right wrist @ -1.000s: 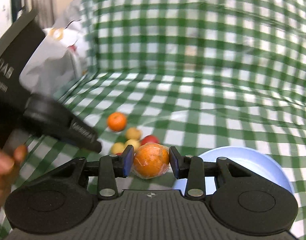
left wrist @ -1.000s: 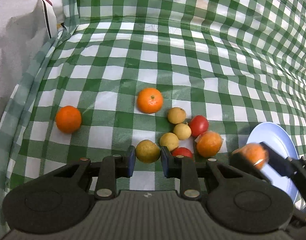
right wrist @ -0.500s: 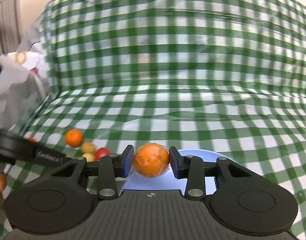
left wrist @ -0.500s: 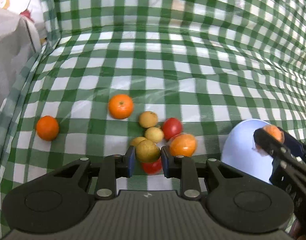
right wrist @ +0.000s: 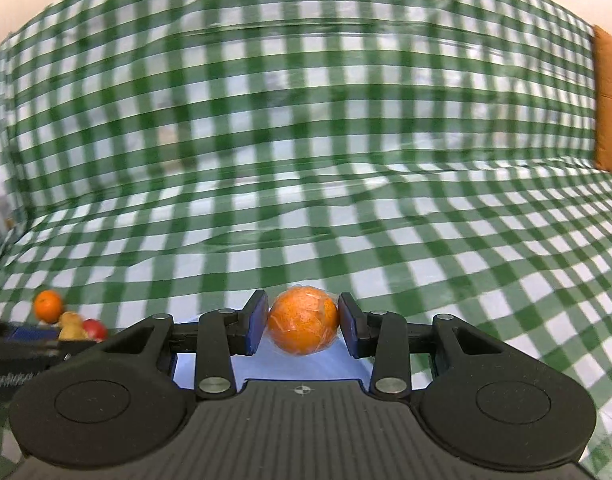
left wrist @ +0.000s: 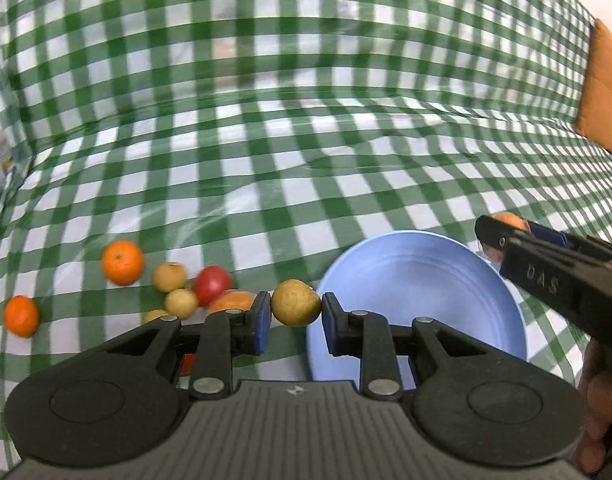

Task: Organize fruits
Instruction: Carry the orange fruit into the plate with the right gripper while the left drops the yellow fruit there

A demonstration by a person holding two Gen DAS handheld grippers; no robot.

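My left gripper (left wrist: 296,318) is shut on a yellow-brown fruit (left wrist: 295,302) and holds it above the cloth by the left rim of the blue plate (left wrist: 426,280). My right gripper (right wrist: 303,323) is shut on a plastic-wrapped orange (right wrist: 303,320) above the plate's far part (right wrist: 306,364); it shows at the right of the left wrist view (left wrist: 502,236). On the cloth at left lie two oranges (left wrist: 123,262) (left wrist: 21,316), small yellow-brown fruits (left wrist: 169,277), a red fruit (left wrist: 213,284) and another wrapped orange (left wrist: 234,302).
A green-and-white checked cloth (left wrist: 306,160) covers the table and the raised back. An orange-brown object (left wrist: 602,92) stands at the far right edge. The person's hand (left wrist: 598,420) holds the right gripper at the lower right.
The left gripper lifted the yellow-brown fruit off the pile and moved right to the plate. The right gripper carried the wrapped orange right and over the plate.
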